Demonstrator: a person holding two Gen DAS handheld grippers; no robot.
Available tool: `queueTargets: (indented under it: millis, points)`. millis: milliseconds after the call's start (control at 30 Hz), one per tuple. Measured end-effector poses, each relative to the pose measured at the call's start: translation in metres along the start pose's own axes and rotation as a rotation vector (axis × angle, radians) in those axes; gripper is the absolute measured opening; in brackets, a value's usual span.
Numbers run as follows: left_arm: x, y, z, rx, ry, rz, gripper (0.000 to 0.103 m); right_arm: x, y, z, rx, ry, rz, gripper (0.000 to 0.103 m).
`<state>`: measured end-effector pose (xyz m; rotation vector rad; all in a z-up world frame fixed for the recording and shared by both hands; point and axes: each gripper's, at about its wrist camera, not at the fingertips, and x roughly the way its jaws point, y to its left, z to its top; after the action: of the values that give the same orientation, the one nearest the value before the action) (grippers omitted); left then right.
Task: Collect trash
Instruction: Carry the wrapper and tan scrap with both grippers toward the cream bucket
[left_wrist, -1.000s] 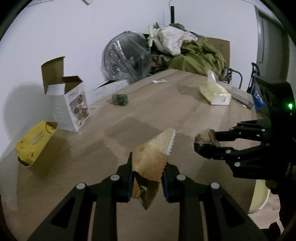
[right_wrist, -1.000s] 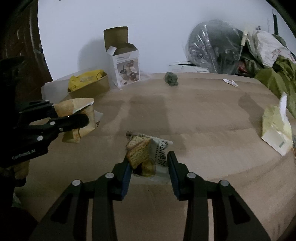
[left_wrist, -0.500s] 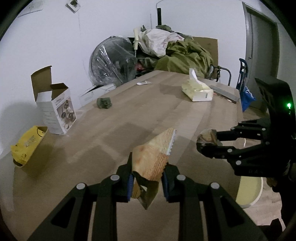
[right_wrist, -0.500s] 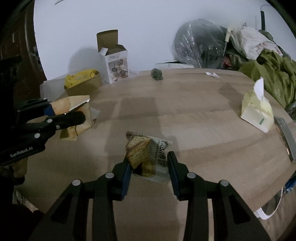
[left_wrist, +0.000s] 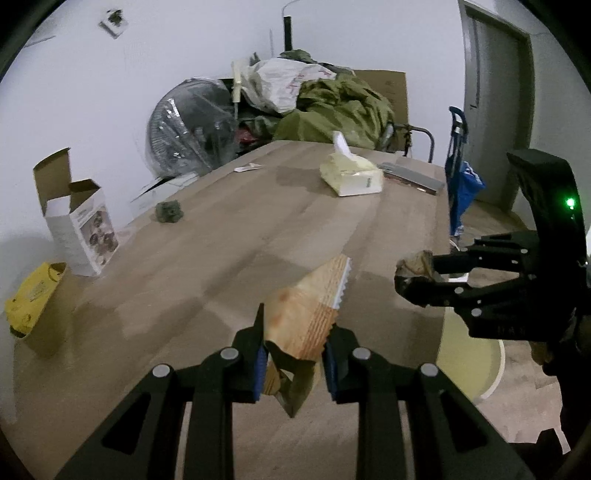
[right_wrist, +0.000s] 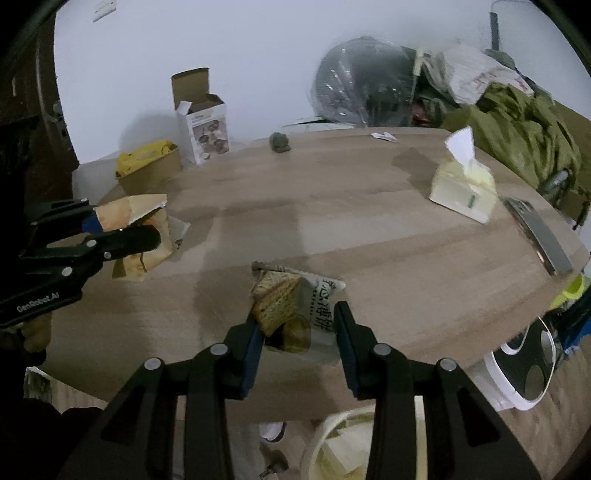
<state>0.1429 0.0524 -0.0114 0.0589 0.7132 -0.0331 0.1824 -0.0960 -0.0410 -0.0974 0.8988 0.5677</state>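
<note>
Left gripper (left_wrist: 295, 360): clenched on a tan paper bag (left_wrist: 306, 317) with a serrated white edge, held above the wooden table (left_wrist: 229, 251); its body reads "GenRobot.AI" in the right wrist view.

Right gripper (right_wrist: 299, 332): clamped on a snack wrapper (right_wrist: 295, 310) printed with Chinese characters, near the table's front edge.

A white bin (right_wrist: 332, 439) sits below that edge.

Farther across the table: tissue pack (right_wrist: 461, 184), small green lump (right_wrist: 279, 141), opened white carton (right_wrist: 201, 122), yellow bag (left_wrist: 31, 295).

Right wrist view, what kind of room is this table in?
Probably a spare room or storeroom at home, used for odds and ends: a plastic-wrapped fan and heaped olive fabric behind the wooden table, with a tissue pack on it.
</note>
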Motion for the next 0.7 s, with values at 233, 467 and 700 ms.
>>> queueTargets:
  millis: [233,467,700]
  points:
    - [0.008,-0.023,0.001,0.033,0.005,-0.061,0.024,-0.014,-0.018,-0.021,0.043,0.002,-0.043,0.035]
    - [0.015,-0.047,0.003,0.071,0.002,-0.120,0.024,-0.031,-0.038,-0.043,0.095,0.003,-0.097,0.035]
    - [0.018,-0.068,-0.003,0.094,0.000,-0.163,0.024,-0.044,-0.053,-0.067,0.139,0.006,-0.141,0.035]
